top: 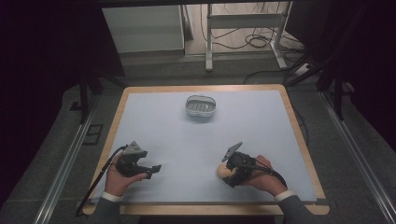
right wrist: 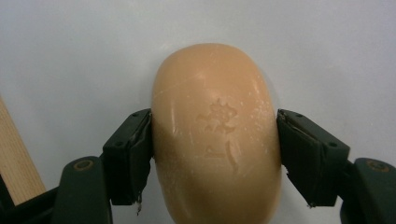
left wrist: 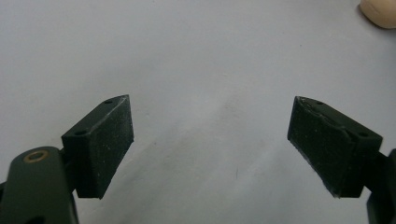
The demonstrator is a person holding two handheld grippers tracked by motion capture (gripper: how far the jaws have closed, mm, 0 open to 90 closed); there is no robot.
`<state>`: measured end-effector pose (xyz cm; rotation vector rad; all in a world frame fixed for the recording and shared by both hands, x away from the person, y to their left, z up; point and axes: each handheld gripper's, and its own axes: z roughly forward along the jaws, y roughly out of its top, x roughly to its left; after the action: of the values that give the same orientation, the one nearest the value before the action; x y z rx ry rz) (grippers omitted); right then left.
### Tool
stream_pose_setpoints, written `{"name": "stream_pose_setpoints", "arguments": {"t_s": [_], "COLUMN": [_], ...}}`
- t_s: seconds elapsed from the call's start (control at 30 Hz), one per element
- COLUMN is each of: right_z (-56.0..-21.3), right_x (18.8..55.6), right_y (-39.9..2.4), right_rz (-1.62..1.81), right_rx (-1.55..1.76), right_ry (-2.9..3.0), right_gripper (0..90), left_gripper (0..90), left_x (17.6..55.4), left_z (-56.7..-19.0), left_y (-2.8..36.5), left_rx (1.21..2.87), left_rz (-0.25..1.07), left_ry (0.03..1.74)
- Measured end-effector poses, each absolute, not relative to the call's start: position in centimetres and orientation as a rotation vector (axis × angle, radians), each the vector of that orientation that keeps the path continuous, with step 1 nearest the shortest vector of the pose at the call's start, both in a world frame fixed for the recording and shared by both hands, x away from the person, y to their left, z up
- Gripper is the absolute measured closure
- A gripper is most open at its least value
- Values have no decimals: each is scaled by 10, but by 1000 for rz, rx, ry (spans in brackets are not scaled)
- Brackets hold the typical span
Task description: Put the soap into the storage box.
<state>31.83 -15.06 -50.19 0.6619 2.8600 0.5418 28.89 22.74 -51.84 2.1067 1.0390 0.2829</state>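
Note:
A tan oval bar of soap (right wrist: 215, 135) with a stamped mark lies on the pale blue mat, and my right gripper (right wrist: 215, 149) is shut on it, both pads pressing its long sides. From above, the soap (top: 221, 171) peeks out at the left of the right gripper (top: 227, 174), near the table's front edge. My left gripper (top: 153, 170) rests at the front left, jaws spread wide over bare mat (left wrist: 210, 135) with nothing between them. The soap's edge (left wrist: 380, 13) shows at the top right corner of the left gripper view.
A small white slotted soap dish (top: 201, 106) stands at the far middle of the mat (top: 187, 140). The wooden table rim (top: 299, 135) frames the mat. Beyond the table are desk legs and cables on the floor.

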Motion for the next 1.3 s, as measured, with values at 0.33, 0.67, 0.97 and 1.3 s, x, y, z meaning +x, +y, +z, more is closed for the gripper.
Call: {"name": "stream_pose_setpoints", "arguments": {"t_s": [0.33, 0.67, 0.97, 1.3], "right_z": [-502, -485, -467, -455], "right_x": [317, 322, 325, 331], "right_y": [-146, -157, -164, -164], "right_rz": [477, 514, 571, 600], "right_rx": [635, 688, 710, 719], "right_ry": [2846, 2776, 2721, 2672], "right_gripper": [322, 323, 323, 323], "left_gripper": [147, 147, 146, 146], "left_x": [289, 289, 288, 289], "left_z": [-518, -517, -517, -518], "left_y": [228, 228, 227, 226], "left_rx": [2106, 2101, 2098, 2105], "left_rz": [283, 275, 275, 276], "left_ry": [1038, 1037, 1040, 1039]}}
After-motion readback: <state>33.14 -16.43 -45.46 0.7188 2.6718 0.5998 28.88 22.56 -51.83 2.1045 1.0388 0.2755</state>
